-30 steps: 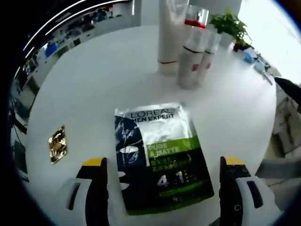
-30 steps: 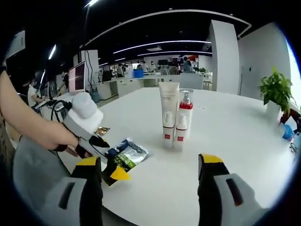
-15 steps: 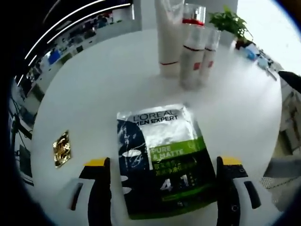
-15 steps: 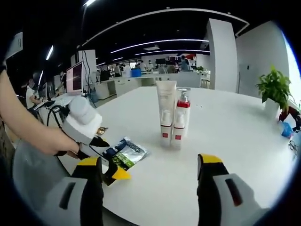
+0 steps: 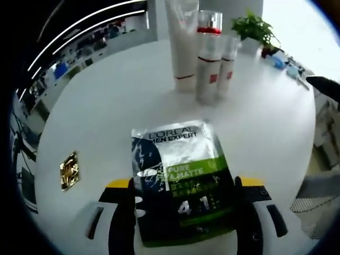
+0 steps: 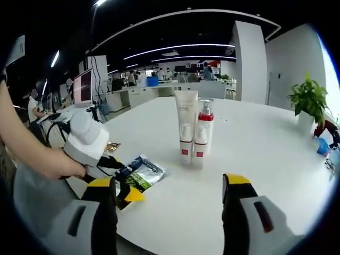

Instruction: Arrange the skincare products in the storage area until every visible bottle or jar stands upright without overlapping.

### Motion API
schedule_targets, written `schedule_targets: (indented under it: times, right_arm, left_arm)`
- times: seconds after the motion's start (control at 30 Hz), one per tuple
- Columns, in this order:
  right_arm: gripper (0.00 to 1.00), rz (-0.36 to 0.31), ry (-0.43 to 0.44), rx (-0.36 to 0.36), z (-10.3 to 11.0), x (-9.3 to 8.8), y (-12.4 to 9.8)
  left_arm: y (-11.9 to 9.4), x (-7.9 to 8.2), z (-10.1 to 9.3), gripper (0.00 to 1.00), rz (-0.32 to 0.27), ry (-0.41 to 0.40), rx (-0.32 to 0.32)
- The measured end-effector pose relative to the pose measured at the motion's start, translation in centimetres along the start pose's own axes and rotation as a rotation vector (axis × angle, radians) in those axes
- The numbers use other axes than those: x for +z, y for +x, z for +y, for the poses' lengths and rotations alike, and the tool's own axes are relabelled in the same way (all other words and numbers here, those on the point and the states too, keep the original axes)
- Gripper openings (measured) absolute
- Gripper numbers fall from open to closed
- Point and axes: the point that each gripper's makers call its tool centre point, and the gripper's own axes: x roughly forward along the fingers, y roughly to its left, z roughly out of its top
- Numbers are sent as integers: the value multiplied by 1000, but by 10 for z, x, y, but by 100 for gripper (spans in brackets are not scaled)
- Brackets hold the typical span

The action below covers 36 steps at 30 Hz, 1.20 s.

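Round white table; gold foil packet near edge; potted plant far side.

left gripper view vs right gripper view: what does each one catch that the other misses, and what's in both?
Left gripper view alone: the sachet's readable print, flat between the left gripper's jaws. Right gripper view alone: the right gripper open over bare table, and a person's hand on the left gripper. Both: sachet, gold packet, upright tube, pump bottle, potted plant.
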Motion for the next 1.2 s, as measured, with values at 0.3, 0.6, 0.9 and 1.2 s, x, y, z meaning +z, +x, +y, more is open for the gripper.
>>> schedule_targets:
  times: [0.3,0.6,0.9,1.2]
  right_arm:
    - [81,2,2,-3,-1,0,0]
    - [81,9,-10,0,0,-2,0]
    - [81,15,-18,1,1,-3,1]
    - [80,22,-26,7,3,-4,1]
  left_arm:
    - [-1,3,-2,54,-24,40,-14]
    - [-1,4,-7,46,-53,48,-31]
    - [2,8,-3,23,-51,14,-47]
    - [0,7,7,9,-49,-109,-83]
